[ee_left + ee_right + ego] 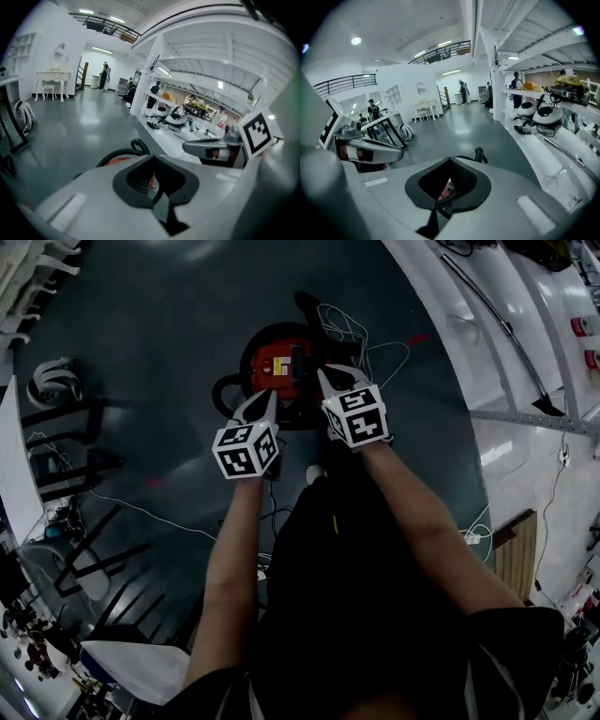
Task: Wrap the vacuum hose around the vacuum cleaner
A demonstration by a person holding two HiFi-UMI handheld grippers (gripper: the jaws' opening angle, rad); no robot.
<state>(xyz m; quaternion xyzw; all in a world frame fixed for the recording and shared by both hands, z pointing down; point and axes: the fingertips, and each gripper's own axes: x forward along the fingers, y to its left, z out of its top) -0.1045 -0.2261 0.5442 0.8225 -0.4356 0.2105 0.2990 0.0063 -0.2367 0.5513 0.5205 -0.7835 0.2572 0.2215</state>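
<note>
1. Head view: red-and-black vacuum cleaner [279,360] stands on the dark floor [169,352], beyond both grippers; its black hose [221,393] curves at its left side.
2. Left gripper [272,396]: jaws together, nothing between them.
3. Right gripper [324,373]: jaws together, nothing between them.

Glossy dark grey floor [141,352], long white worktop [469,352] along the right bearing a thin dark rod [497,320], black frames [66,442] at left, white dressing table [50,80] by far wall, person [104,75] standing beyond, black mezzanine railing [344,83]
</note>
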